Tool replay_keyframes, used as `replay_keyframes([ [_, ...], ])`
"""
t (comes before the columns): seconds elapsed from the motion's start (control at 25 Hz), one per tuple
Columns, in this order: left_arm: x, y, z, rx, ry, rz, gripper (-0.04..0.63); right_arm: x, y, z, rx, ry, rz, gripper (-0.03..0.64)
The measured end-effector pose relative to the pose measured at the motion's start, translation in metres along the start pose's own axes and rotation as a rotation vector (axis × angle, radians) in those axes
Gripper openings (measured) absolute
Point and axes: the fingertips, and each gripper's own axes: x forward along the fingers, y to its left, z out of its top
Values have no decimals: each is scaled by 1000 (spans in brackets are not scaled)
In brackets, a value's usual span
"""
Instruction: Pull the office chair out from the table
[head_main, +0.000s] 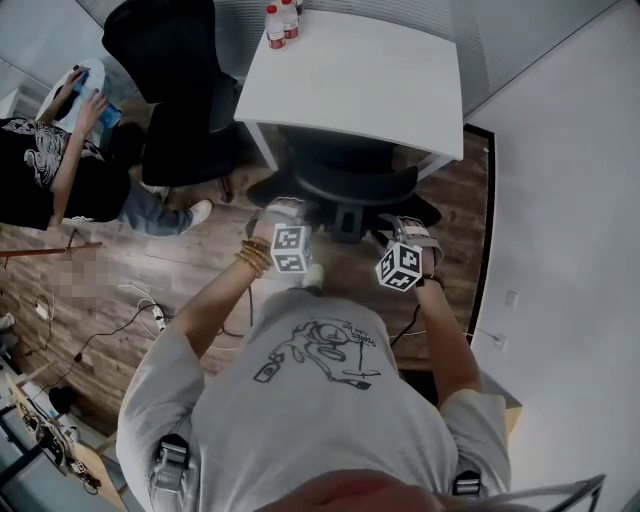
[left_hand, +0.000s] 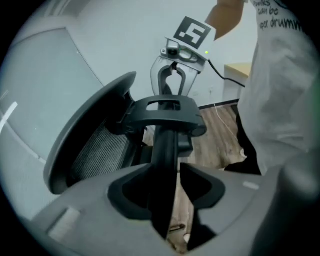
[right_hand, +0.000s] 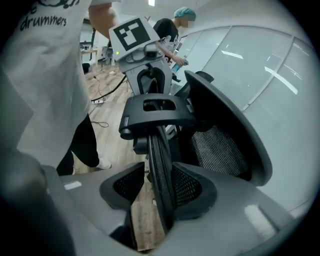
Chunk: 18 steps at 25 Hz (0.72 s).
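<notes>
The left gripper (left_hand: 167, 182) and the right gripper (right_hand: 159, 185) both stand with jaws spread wide. Each straddles the top rim (left_hand: 165, 150) of the backrest without pinching it, and wooden floor (left_hand: 220, 140) shows in the gap beside the rim. A black bracket (left_hand: 165, 112) sits between the two grippers. Just ahead of them the black office chair (head_main: 350, 178) is tucked under the white table (head_main: 370, 80), with bottles (head_main: 282, 22) beyond, at the table's far left corner.

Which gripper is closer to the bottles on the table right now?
Left. The left gripper straddles the chair back straight in line with the bottles; the right gripper sits farther right.
</notes>
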Motion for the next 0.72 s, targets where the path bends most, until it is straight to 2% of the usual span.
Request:
replay_keyframes([
  [0.24,5,-4,-3,60,40,-8,118,5,1,-3,-105,42,-13,117],
  [0.72,-4,-25,-11,82,68,1,107,0,30,7,-78,62,-1,107],
])
